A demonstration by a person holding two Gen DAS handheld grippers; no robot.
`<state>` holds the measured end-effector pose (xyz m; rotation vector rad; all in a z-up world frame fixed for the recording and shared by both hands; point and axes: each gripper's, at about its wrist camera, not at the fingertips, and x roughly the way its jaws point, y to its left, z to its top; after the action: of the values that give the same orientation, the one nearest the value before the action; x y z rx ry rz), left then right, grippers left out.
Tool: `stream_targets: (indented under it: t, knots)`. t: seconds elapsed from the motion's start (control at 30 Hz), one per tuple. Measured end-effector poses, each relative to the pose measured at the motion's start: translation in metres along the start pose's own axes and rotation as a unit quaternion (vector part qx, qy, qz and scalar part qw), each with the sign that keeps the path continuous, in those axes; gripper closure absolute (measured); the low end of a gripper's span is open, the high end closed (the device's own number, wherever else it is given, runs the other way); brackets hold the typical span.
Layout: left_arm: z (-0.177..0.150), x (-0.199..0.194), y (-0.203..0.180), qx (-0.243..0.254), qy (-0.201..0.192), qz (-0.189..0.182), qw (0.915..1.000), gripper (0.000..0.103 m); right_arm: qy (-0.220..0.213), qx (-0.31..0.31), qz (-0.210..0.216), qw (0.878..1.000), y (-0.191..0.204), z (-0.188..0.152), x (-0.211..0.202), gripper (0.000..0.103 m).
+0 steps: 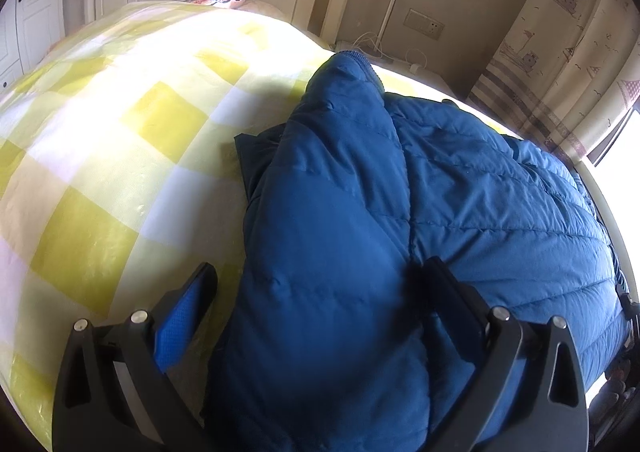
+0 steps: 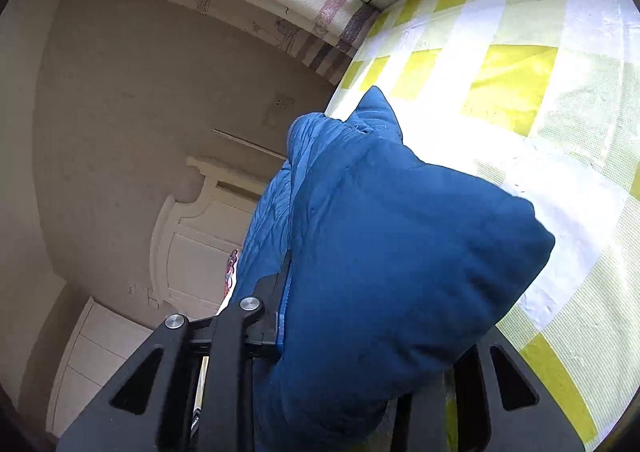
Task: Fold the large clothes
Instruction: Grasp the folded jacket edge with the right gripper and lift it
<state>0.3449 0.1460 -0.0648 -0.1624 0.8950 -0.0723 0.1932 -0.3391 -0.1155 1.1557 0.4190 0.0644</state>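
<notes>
While the blue jacket [image 1: 400,211] lies bunched on the checked bedspread [image 1: 120,139], the left gripper [image 1: 320,280] stands with fingers wide apart, straddling a puffy fold. Seen from the right wrist, the right gripper [image 2: 360,332] is clamped on a thick wad of jacket [image 2: 400,252], raised off the bedspread [image 2: 540,131].

A blue puffer jacket [image 1: 460,187] lies on the yellow-checked bed [image 1: 120,131].
</notes>
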Motion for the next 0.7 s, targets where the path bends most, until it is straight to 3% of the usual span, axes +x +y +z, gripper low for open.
stream_targets:
  t: [0.1,0.2,0.3,0.43,0.5,0.53,0.57,0.6,0.67,0.7]
  knots:
    - [-0.001,-0.022,-0.028,0.046,-0.014,0.044,0.9979,0.004,-0.001,-0.022,0.027,0.999,0.005,0.0,-0.032,0.075]
    - [0.005,-0.06,-0.077,0.067,-0.061,0.014,0.9958,0.003,-0.007,-0.025,0.037,0.999,-0.002,0.003,-0.059,0.075]
    - [0.001,-0.08,-0.15,0.126,-0.083,-0.017,0.9884,0.003,-0.031,-0.015,0.043,0.998,-0.01,0.014,-0.078,0.075]
    - [-0.048,-0.09,-0.229,0.193,-0.096,-0.023,0.9762,0.003,-0.049,-0.02,0.036,0.998,-0.017,0.028,-0.097,0.075]
    - [-0.087,-0.075,-0.254,0.223,-0.073,-0.018,0.9719,0.002,-0.051,-0.038,0.023,0.998,-0.015,0.03,-0.101,0.075]
    - [-0.109,-0.053,-0.267,0.255,-0.058,0.027,0.9649,0.002,-0.049,-0.044,0.023,0.998,-0.014,0.028,-0.102,0.075]
    - [-0.126,-0.046,-0.268,0.261,-0.084,0.045,0.9606,0.002,-0.047,-0.049,0.021,0.997,-0.011,0.027,-0.102,0.075]
    - [-0.129,-0.05,-0.266,0.255,-0.089,0.052,0.9614,0.002,-0.051,-0.058,0.016,0.997,-0.007,0.026,-0.103,0.075]
    - [-0.119,-0.061,-0.254,0.23,-0.06,-0.008,0.9713,0.004,-0.056,-0.081,0.006,0.995,0.001,0.026,-0.104,0.075]
    - [-0.112,-0.07,-0.248,0.22,-0.065,-0.022,0.973,0.003,-0.058,-0.088,0.003,0.994,0.004,0.026,-0.105,0.075]
